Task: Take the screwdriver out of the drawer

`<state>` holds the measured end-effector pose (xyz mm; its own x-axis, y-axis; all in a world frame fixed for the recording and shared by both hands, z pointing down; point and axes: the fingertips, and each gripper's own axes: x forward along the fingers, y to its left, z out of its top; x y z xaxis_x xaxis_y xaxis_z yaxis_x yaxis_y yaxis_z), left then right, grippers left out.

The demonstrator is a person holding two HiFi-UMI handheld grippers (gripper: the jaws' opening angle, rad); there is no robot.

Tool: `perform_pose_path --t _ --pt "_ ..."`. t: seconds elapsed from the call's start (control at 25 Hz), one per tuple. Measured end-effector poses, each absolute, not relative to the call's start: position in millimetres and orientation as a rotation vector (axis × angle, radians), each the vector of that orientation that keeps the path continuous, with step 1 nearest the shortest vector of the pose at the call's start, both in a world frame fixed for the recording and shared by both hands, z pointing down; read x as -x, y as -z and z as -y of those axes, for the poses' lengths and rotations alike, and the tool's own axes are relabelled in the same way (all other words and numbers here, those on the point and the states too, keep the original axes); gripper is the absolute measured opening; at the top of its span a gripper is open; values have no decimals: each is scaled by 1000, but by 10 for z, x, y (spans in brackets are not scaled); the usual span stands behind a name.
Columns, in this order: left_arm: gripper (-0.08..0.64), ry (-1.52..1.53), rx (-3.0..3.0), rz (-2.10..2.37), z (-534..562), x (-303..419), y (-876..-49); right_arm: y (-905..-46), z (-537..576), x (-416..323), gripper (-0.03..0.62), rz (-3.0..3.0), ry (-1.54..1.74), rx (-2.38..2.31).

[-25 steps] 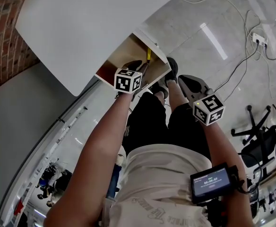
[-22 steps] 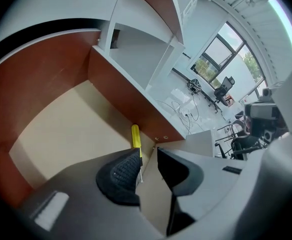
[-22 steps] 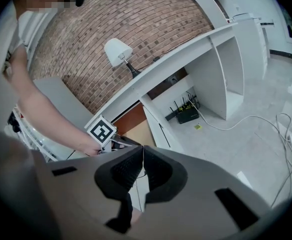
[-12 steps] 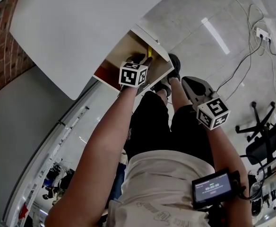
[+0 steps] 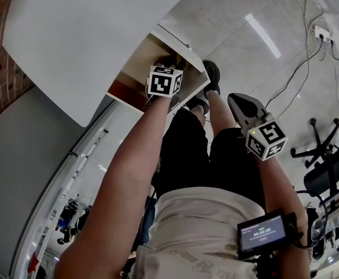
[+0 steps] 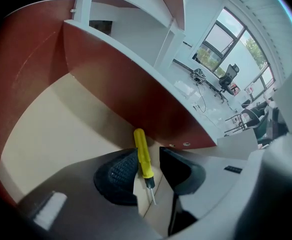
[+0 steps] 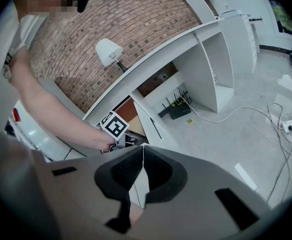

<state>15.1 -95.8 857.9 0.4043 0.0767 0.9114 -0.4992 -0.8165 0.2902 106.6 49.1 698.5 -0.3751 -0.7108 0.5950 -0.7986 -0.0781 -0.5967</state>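
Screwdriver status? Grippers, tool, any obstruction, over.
Left gripper open, jaws just opened wider, straddling screwdriver, not gripping. Right gripper shut, empty, clear of drawer. Screwdriver flat on drawer floor by side wall. Nothing blocking.

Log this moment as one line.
left tool: in drawer, jaws just opened, screwdriver between them, ungripped | right tool: shut, empty, outside drawer

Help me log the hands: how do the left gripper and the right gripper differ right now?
The left gripper reaches into the drawer; the right gripper is outside it, over the floor. The left gripper's jaws stand open, having just been opening, with the yellow screwdriver between them, ungripped; the right gripper's jaws are shut on nothing. Both have dark ribbed pads.
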Motion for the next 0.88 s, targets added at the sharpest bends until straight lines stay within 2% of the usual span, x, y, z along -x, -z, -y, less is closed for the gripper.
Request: perform_pose_path --t 0.32,0.52,0.88 --pt "136 -1506 -2119 367 989 -95 -8691 -6999 -520 -1103 6 2047 -1479 -1728" --pt "84 -1526 -2129 371 978 -109 -8724 -7014 -530 -1142 6 2031 -1481 -1740" --pt "76 -1566 -2076 372 967 -142 -8761 -7027 -527 -1134 6 2024 -1485 -1734"
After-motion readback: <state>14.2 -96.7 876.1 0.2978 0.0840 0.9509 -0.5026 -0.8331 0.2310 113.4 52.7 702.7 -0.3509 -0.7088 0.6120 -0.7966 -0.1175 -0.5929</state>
